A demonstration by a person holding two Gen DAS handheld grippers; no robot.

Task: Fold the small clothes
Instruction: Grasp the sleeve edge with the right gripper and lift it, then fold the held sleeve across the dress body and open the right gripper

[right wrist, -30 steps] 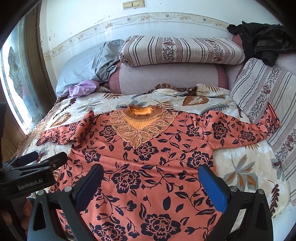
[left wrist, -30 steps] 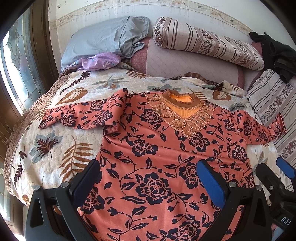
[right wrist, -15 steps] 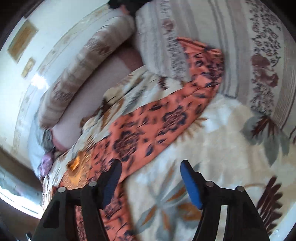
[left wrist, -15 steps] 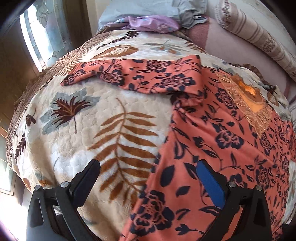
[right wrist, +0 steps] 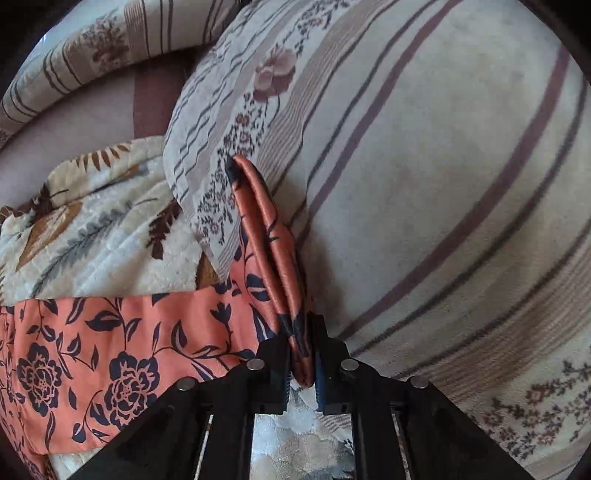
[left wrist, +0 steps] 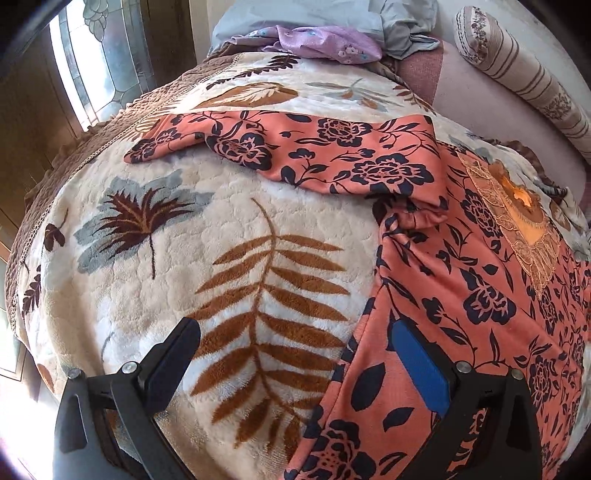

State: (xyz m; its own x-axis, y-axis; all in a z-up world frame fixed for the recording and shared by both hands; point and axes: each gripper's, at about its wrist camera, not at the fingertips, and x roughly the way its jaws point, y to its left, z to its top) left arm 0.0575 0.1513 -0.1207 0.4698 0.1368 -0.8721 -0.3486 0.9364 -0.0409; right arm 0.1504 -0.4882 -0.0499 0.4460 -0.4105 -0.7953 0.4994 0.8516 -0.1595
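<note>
An orange blouse with dark flowers (left wrist: 461,266) lies spread on a leaf-patterned blanket (left wrist: 207,258). Its left sleeve (left wrist: 295,147) stretches out to the left. My left gripper (left wrist: 295,362) is open, low over the blouse's left side edge, one finger over the blanket and the blue pad (left wrist: 421,365) over the fabric. My right gripper (right wrist: 301,354) is shut on the cuff end of the blouse's right sleeve (right wrist: 273,243), which stands pinched against a striped cushion (right wrist: 424,166). The rest of that sleeve (right wrist: 122,332) lies flat to the left.
A window (left wrist: 96,62) and the bed's edge are at the left. A purple cloth (left wrist: 321,40), a grey pillow (left wrist: 325,14) and a striped bolster (left wrist: 524,77) lie at the head of the bed. Striped cushions (right wrist: 110,40) crowd the right side.
My right gripper moved to the right sleeve's end and closed on it. My left gripper edged closer to the blouse's left side and stays open.
</note>
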